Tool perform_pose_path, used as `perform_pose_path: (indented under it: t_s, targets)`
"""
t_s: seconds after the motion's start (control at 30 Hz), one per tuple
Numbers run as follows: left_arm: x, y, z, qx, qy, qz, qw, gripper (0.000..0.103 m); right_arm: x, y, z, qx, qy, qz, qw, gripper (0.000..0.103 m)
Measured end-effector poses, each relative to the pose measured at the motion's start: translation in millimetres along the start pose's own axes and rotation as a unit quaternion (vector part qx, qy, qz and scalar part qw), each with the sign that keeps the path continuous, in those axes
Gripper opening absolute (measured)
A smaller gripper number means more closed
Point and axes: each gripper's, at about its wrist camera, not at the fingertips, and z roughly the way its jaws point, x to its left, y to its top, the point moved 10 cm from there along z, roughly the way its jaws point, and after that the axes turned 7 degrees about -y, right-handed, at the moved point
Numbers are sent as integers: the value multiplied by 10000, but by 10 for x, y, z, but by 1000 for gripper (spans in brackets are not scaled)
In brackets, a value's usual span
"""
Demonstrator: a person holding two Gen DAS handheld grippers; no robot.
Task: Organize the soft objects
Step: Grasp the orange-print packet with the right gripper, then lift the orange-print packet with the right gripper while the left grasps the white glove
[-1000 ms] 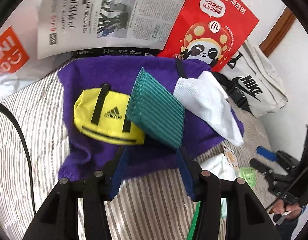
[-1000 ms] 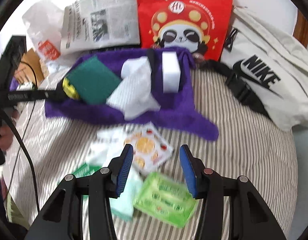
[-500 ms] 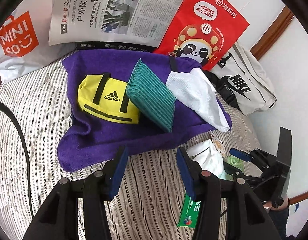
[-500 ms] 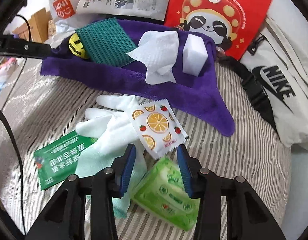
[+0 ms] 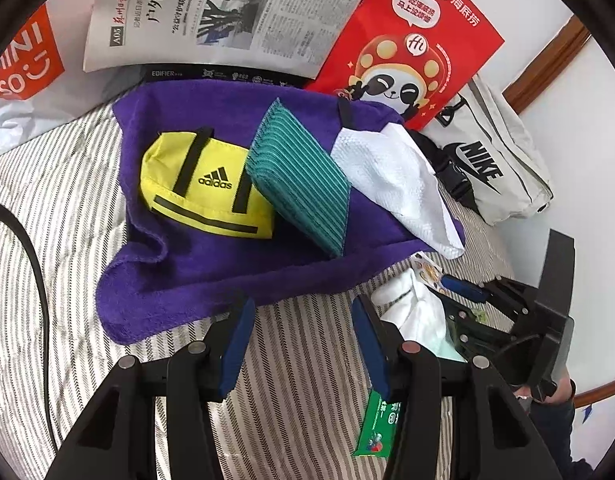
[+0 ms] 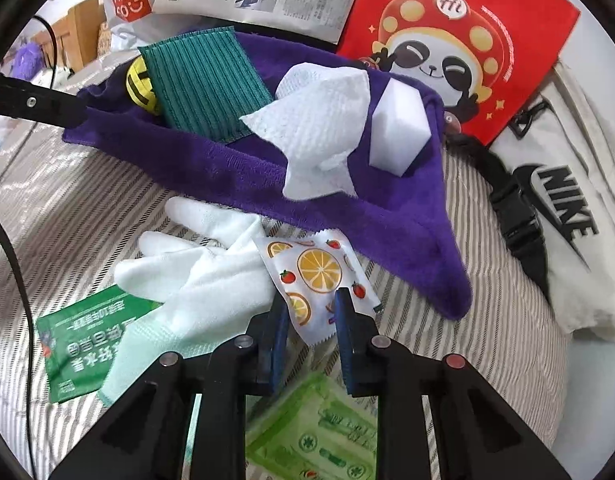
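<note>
The fruit-print sachet point(image 6: 319, 276) lies flat on the striped bed point(image 6: 487, 320), just in front of the purple towel point(image 6: 407, 216) and overlapping the wrist end of the white glove point(image 6: 195, 276); its near corner sits between the fingers of the right claw point(image 6: 310, 312), whose jaws are narrowed round that corner but not visibly pinching it, so whether they grip it I cannot tell; the sachet's long axis runs diagonally, from far-left to near-right, and the packet lies straight ahead of this claw, which is by far the nearer of the two; the coming move, as I judge it, turns on closing on that thin corner without catching the glove beside it.

The left claw point(image 5: 303, 344) hangs wide open and empty over bare bedding, just short of the towel's front edge; the sachet shows only at the right margin of its view, well off to its side.

On the towel rest the yellow pouch point(image 5: 203, 196), the green ribbed cloth point(image 5: 303, 192) leaning on it, a white paper towel point(image 6: 319, 120) and a white sponge block point(image 6: 399, 124); nearer, on the bed, lie a dark green packet point(image 6: 87, 332) and a light green tissue pack point(image 6: 319, 424).

Behind stand a red panda bag point(image 6: 459, 44), a newspaper point(image 5: 235, 12), a Miniso bag point(image 5: 23, 64) and, to the right, a white Nike bag point(image 6: 567, 200); beyond is a pale wall with wooden trim.
</note>
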Motion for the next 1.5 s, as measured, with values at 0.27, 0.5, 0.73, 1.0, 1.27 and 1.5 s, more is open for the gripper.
perform_pose_path:
  t_s: [0.27, 0.5, 0.73, 1.0, 1.27, 1.5]
  targets:
    - [-18, -17, 10, 28, -47, 43, 10000, 49, 39, 48, 17, 37, 410, 210, 9989, 14]
    - [-38, -48, 18, 73, -50, 69, 9999, 49, -81, 73, -44, -57, 393, 526, 9978, 6]
    - [-69, -99, 63, 148, -103, 67, 9998, 49, -189, 56, -35, 123, 956, 1132, 9889, 4]
    - [-153, -107, 78, 190, -135, 109, 9997, 49, -125, 94, 94, 205, 710, 853, 9936, 6]
    - [-398, -206, 96, 253, -371, 449, 9980, 49, -252, 49, -116, -19, 750, 1125, 9908, 3]
    - [-560, -386, 187, 412, -342, 754, 9957, 49, -402, -61, -363, -209, 609, 1379, 9883, 3]
